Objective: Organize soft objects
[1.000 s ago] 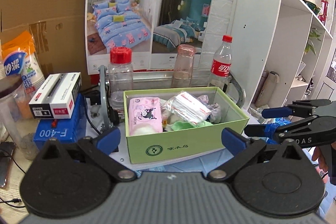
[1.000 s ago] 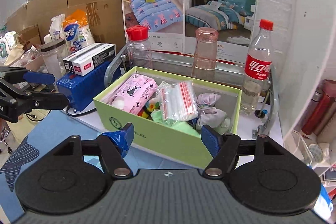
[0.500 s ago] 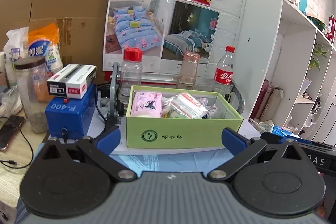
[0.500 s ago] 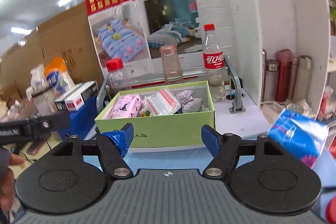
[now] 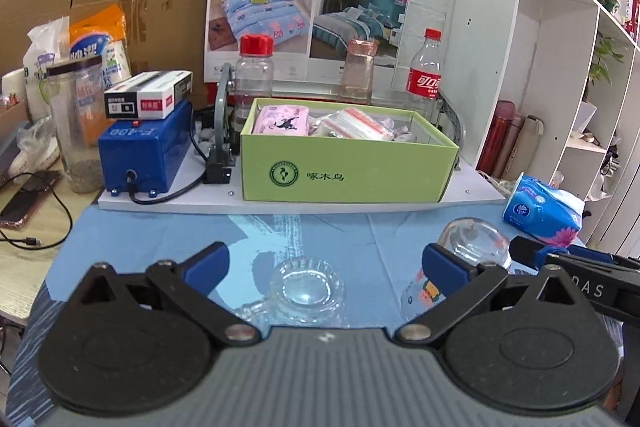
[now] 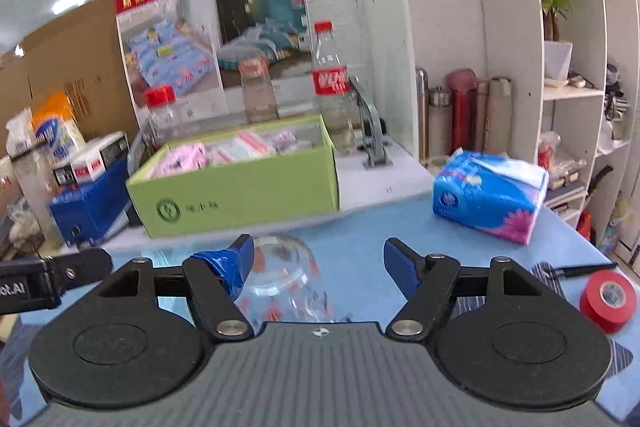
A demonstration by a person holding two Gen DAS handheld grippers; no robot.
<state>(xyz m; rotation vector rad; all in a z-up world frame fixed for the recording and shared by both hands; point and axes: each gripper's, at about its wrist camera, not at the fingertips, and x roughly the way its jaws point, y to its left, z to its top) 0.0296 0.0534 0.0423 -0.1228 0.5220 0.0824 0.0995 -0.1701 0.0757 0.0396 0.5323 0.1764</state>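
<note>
Most of the soft things are already sitting in the green box (image 5: pixel 348 163) at the back of the surface (image 5: pixel 160 227): a pink wipes pack (image 5: pixel 282 120) and a bag with red stripes (image 5: pixel 352 123) are showing above its rim; the blue tissue pack (image 6: pixel 490 197) is lying outside it, well to the right on the blue cloth, and it is probably the next thing to be gathered.

The right gripper (image 6: pixel 318 265) is hanging low over the cloth with its jaws standing wide and released, gripping nothing; a clear glass cup (image 6: pixel 286 281) is lying on its side just beyond them, nearer the left pad.

The left gripper (image 5: pixel 326 267) is also holding its jaws spread and empty above a small glass dish (image 5: pixel 306 291).

Judging from this, the next move is calling for the right gripper to be swinging right, past the cup, and closing gently on the pack.
</note>
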